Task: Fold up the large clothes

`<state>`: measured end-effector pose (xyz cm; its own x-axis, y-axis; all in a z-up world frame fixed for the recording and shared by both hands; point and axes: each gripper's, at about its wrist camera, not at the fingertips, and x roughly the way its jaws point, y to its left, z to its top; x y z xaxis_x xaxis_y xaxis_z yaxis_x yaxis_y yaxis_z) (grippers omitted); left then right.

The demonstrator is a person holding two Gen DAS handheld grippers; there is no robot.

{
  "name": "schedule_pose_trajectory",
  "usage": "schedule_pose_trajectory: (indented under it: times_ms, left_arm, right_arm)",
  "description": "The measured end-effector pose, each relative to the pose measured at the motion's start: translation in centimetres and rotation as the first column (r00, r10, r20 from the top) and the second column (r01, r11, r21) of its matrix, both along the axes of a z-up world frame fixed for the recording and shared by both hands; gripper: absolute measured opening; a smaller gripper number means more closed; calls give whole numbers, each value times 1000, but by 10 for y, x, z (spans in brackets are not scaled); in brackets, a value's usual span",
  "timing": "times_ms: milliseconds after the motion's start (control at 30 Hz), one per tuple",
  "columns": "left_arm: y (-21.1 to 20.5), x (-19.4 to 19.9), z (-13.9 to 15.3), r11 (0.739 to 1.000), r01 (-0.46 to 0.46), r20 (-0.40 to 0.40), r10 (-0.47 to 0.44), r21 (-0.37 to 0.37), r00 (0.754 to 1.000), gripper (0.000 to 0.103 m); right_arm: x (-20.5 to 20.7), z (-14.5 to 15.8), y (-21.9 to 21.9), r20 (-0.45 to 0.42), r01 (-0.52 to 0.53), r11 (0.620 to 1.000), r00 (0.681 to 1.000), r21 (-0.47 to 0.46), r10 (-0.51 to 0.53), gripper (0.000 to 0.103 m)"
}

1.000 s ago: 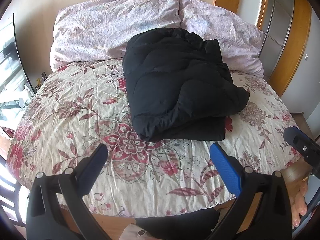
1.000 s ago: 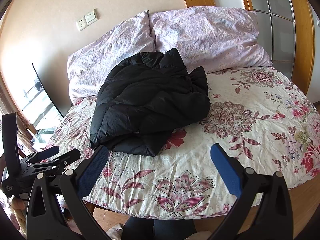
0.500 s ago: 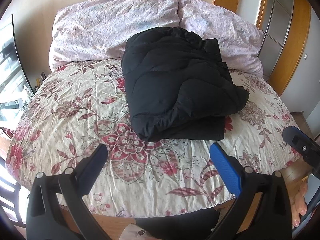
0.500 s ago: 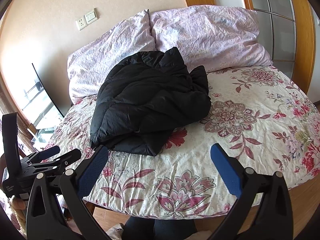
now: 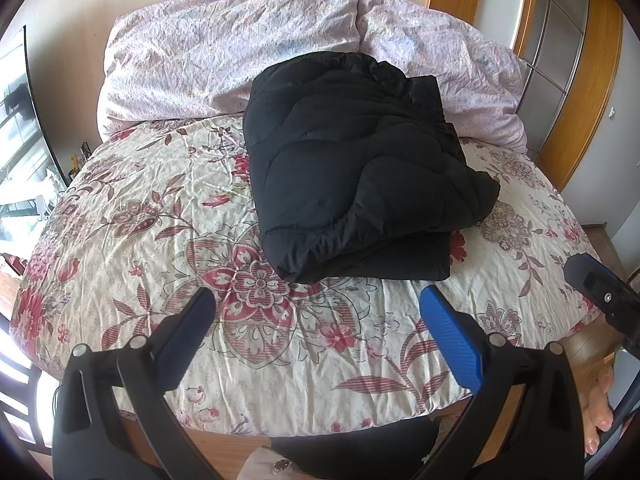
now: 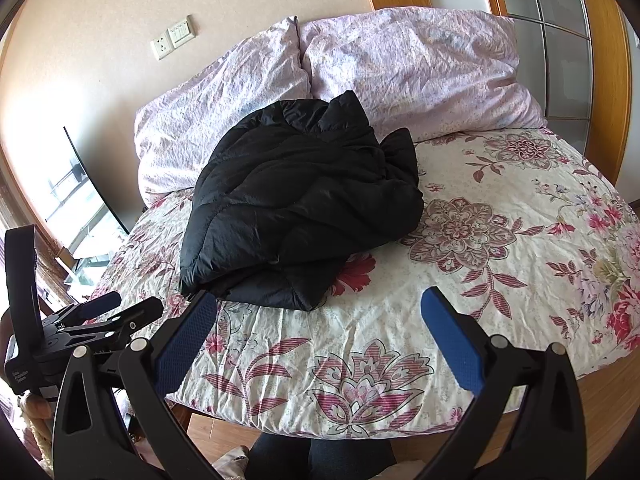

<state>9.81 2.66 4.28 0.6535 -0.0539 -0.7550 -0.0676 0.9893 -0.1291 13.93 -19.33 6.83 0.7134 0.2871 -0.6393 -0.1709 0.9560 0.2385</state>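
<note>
At the far left, a dark flat screen (image 6: 96,184) is seen leaning beside the bed. The left gripper (image 5: 316,334) is held low over the near edge of the bed, its blue-padded fingers (image 5: 452,340) spread wide with nothing between them. The bed is covered by a cream bedspread with red and pink flowers (image 5: 132,240), and two pale lilac crumpled pillows (image 5: 224,52) lie at the far side.

In the middle of the bed lies the black quilted puffy jacket (image 5: 352,168), gathered into a thick bundle, its far part touching the pillows. It is judged to be light, soft and springy, with a smooth shell that may slip between the pads. A hold is best taken at the near bottom hem (image 5: 384,264), where the layers lie flat, or at a stitched seam, not on the rounded filling.

The right gripper (image 6: 318,332) is likewise released and empty, near the bed's edge, apart from the jacket.
</note>
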Motion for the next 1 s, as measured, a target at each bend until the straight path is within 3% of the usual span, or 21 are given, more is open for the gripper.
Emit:
schedule_pose_trajectory:
  times_ms: [1000]
  left_arm:
    - [-3, -3, 6, 1000, -2, 43, 1, 13, 999, 100]
  right_arm:
    - [2, -4, 2, -6, 1, 1000, 1000, -1, -1, 102]
